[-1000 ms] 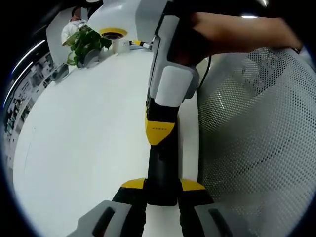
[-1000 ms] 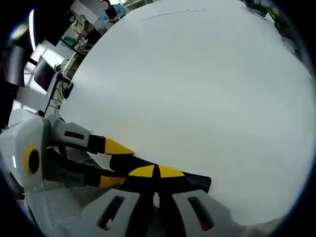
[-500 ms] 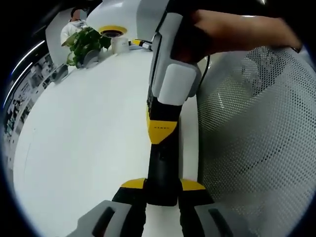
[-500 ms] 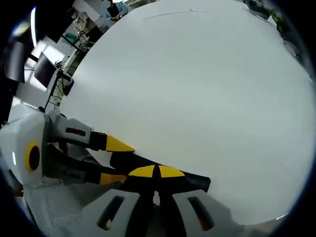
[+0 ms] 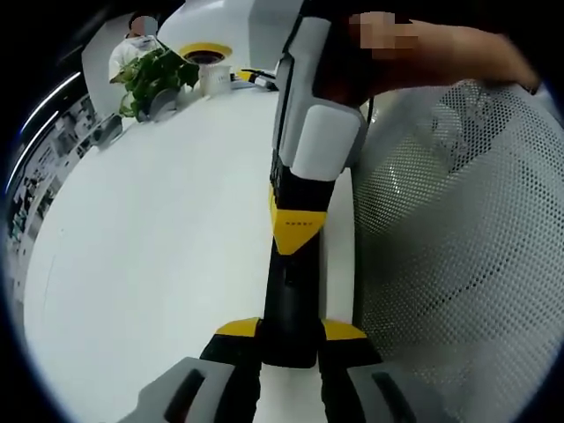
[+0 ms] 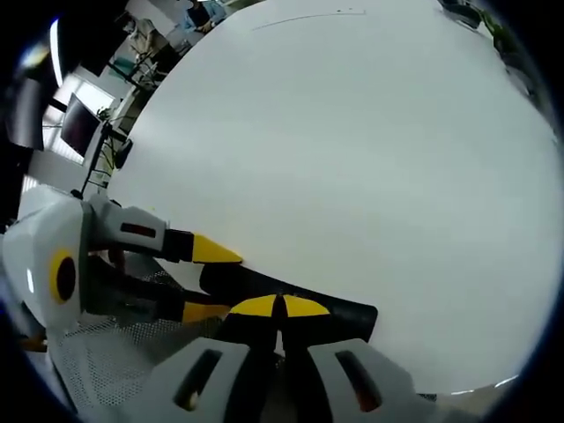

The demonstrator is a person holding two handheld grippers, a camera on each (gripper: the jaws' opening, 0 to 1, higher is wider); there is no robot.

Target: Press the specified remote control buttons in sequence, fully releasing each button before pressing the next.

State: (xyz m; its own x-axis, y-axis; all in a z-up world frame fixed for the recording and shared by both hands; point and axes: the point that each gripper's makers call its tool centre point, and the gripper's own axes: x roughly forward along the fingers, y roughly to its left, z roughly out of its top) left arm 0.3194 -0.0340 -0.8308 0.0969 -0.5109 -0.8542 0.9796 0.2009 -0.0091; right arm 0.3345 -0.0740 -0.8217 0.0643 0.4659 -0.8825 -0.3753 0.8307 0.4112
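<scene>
- Remote (image 5: pixel 289 282): a slim black bar lying near the table (image 6: pixel 352 132) edge, just beside a white mesh (image 5: pixel 458 264). Its buttons are too dark to make out.
- Left gripper (image 5: pixel 291 330): jaws closed on the sides of the remote's near end, yellow tips either side of it.
- Right gripper (image 6: pixel 282 307): jaws brought together with nothing between them. The joined yellow tip is on the remote's top face, further along from the left grip.
- Handling, as a judgement: the remote looks light, stiff and smooth-sided, so it could pivot or slide under a press. The side grip at the end suits it, keeping the button face free. Presses should go straight down and be gentle.
- Plant (image 5: pixel 150 79): far across the table, well apart.
</scene>
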